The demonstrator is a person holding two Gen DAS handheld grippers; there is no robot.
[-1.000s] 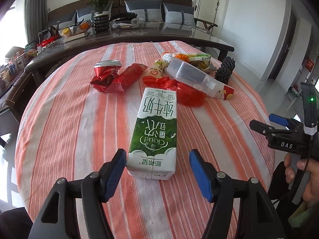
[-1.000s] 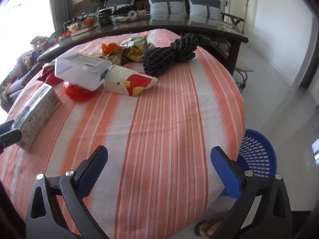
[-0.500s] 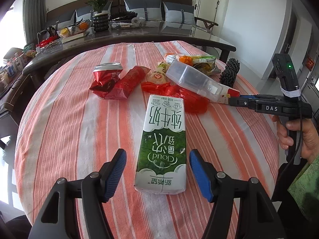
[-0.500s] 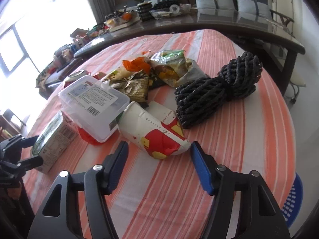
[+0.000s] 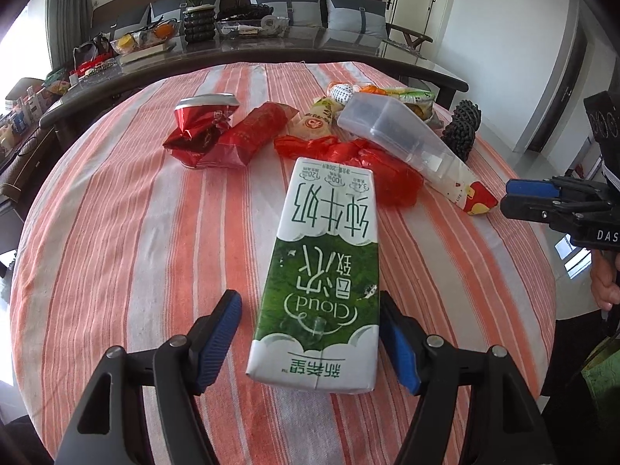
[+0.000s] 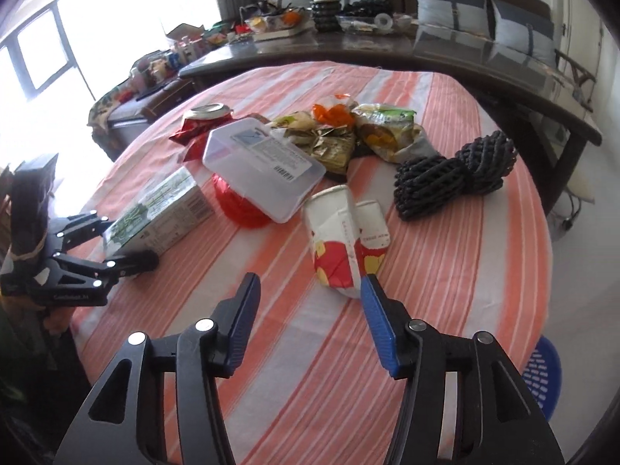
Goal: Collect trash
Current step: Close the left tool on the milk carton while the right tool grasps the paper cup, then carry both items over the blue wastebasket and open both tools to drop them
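A green and white milk carton [image 5: 321,283] lies flat on the striped round table [image 5: 135,232]. My left gripper [image 5: 310,333] is open, its blue pads on either side of the carton's near end; the right pad looks close to the carton. The carton also shows in the right wrist view [image 6: 159,213], with the left gripper [image 6: 116,244] around it. A flattened white and red paper cup [image 6: 345,240] lies just ahead of my open right gripper [image 6: 308,310]. The right gripper shows at the right edge of the left wrist view [image 5: 519,197].
More trash lies behind: a crushed red can [image 5: 201,131], a red wrapper [image 5: 252,135], a red plastic bag [image 5: 368,162], a clear plastic box [image 6: 263,166], snack bags [image 6: 372,131] and black foam netting [image 6: 453,174]. A blue basket [image 6: 542,372] stands on the floor at the right.
My left gripper moved forward so the carton's end now lies between its pads. My right gripper swung left and pulled back a little from the paper cup.
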